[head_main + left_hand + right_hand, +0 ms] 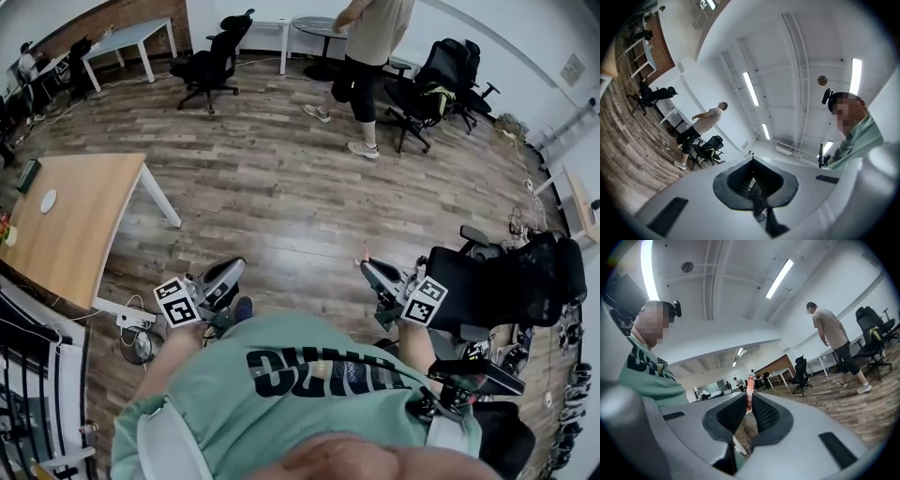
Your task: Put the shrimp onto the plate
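The person's green shirt (291,394) fills the bottom of the head view, and both grippers are held out just in front of it, above the wood floor (281,187). The left gripper (232,272) has its jaws closed together with nothing between them; its own view looks up past the pads (737,179) at the ceiling. The right gripper (749,397) is clamped on the shrimp (749,386), a thin pink-red piece pinched between the ribbed pads (765,412), standing upright and poking out past the tips. In the head view the shrimp shows as a small pink speck at the tip of the right gripper, in the air over the floor and well apart from the table.

A black chair (506,281) stands just beside the right gripper. To the left, a wooden table (84,225) with white legs bears a small white plate (48,201) near its far left side, well apart from both grippers.

Farther off, a standing person (370,56) in a beige top and dark shorts leans over a round table (319,26), with office chairs (211,61) and a white table (131,39) near the back wall.
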